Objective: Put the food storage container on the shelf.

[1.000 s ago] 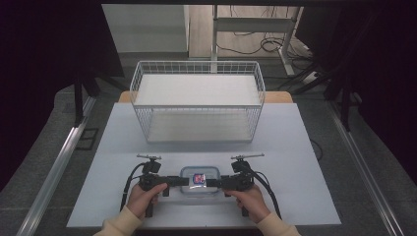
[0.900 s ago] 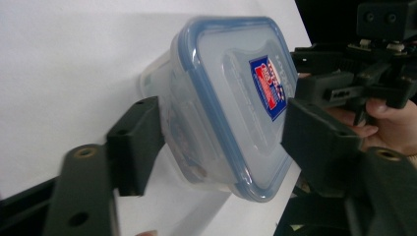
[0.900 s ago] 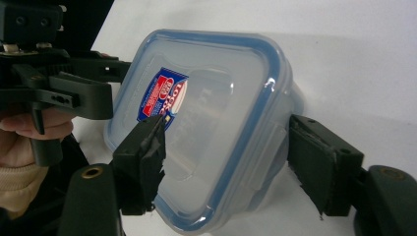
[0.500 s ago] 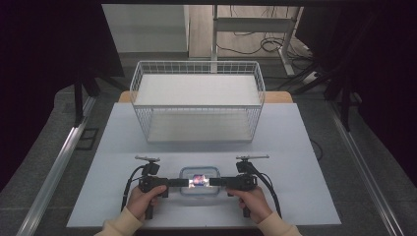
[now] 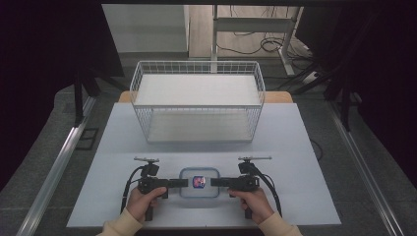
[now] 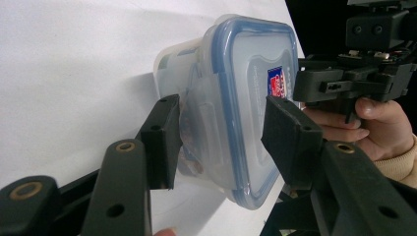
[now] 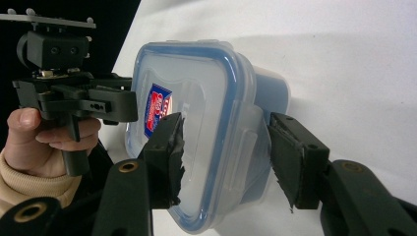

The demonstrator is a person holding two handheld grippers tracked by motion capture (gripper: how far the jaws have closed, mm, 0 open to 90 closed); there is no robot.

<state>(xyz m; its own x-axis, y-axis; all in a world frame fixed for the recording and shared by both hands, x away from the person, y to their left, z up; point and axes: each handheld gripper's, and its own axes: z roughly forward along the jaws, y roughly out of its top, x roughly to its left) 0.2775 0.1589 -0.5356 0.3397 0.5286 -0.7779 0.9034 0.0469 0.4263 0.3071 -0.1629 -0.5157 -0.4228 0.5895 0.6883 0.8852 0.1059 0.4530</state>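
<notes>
A clear plastic food container (image 5: 199, 182) with a blue-rimmed lid and a red and blue sticker sits on the white table (image 5: 295, 147) near its front edge. My left gripper (image 5: 183, 182) reaches its left end and my right gripper (image 5: 215, 182) its right end, each held by a hand. In the left gripper view the left gripper (image 6: 223, 142) stands open, its jaws straddling the container (image 6: 246, 98) at the lid edge and side latch flap. In the right gripper view the right gripper (image 7: 226, 160) is open astride the opposite latch of the container (image 7: 196, 113).
A white wire basket (image 5: 196, 64) stands behind the container at the middle of the table, with a bare strip of table between them. Dark floor, metal rails and cables surround the table.
Both grippers have slid a little inward, so their jaws now reach over the two ends of the container. The container has stayed in place.
</notes>
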